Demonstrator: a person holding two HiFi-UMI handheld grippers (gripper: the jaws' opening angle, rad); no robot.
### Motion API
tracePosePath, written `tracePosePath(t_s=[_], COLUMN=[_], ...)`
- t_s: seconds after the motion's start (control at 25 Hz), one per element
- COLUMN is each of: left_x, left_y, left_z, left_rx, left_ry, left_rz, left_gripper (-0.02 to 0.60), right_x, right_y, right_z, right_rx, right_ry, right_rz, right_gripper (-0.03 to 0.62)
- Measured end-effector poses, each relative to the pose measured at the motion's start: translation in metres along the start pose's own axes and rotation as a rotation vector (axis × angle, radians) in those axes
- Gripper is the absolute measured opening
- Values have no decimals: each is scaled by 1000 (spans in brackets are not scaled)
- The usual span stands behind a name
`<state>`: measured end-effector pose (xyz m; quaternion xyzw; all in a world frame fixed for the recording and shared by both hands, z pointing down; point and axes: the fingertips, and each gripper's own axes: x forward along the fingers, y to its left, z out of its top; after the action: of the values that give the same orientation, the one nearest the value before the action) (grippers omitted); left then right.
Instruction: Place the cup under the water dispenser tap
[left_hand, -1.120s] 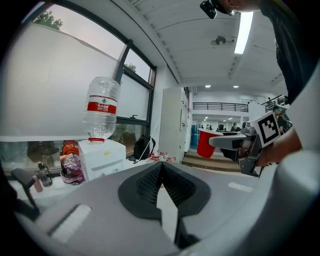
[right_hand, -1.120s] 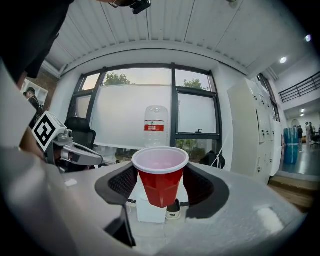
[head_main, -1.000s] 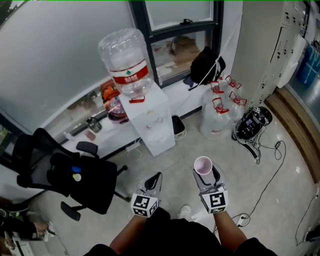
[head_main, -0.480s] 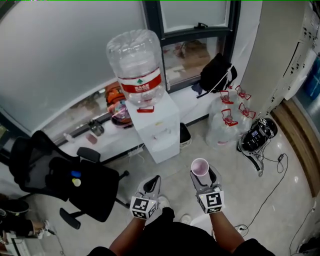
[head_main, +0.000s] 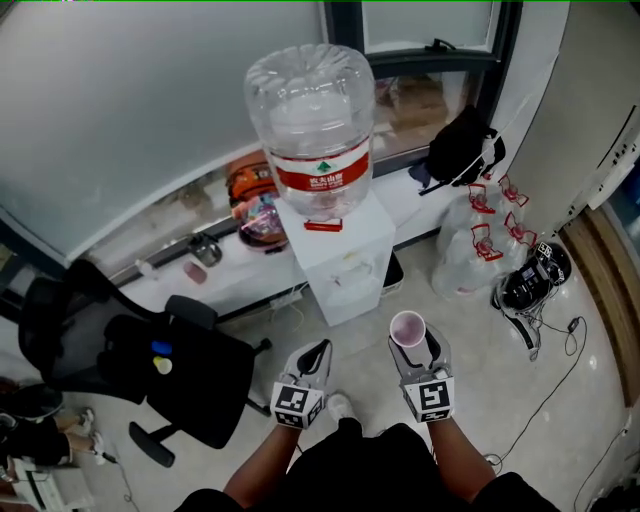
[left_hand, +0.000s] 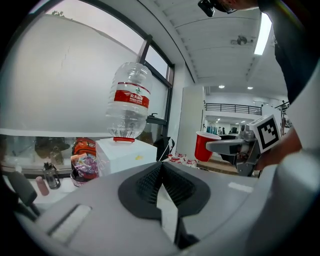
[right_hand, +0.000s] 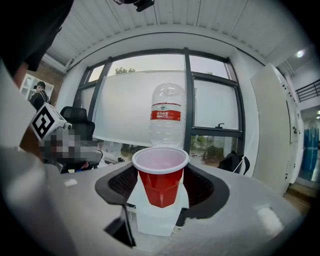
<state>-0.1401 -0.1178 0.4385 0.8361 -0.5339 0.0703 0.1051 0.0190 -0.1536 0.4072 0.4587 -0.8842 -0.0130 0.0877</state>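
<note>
The pale, glossy floor (head_main: 575, 390) spread out below me, and a wide frosted window (head_main: 150, 110) with dark frames closed off the far side of the room. A black chair (head_main: 150, 365) stood on the floor to my left. The white dispenser (head_main: 345, 262) stood against the low ledge (head_main: 215, 272) under the window, with a big clear bottle (head_main: 312, 120) upended on top of it. Spare jugs (head_main: 475, 258) were clustered on the floor to its right, and a black bag (head_main: 462, 150) lay on the ledge above them. My right gripper (head_main: 415, 352) pinched the red cup (head_main: 407, 328) upright between its jaws, above the floor and short of the dispenser's front. My left gripper (head_main: 316, 352), just beside it, had its jaws pressed together with nothing in them.
</note>
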Motion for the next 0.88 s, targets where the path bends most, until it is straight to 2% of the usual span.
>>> tracePosePath(t_s=[0.12,0.32,0.44,0.68,0.88], left_x=[4,14,29,72,108], left_y=[12,27,29,21,33], left_z=[-2,-9,-19,-36,-68], left_rx=[-7,-50,-37,-56,-40], left_ry=[4,21,24,-37,-2], left_rz=[5,58,78,79,153], left_gripper=[18,18,17,18,18], right_x=[16,38,53,85,120], right_y=[5,2,-2,-13,-22], right_z=[-4,-22,-38,-83,-129], right_rx=[0,5,9,-8,23], right_ry=[11,40,59,57,61], right_rz=[15,56,92,146,164], right_gripper=[285,285,284,285,285])
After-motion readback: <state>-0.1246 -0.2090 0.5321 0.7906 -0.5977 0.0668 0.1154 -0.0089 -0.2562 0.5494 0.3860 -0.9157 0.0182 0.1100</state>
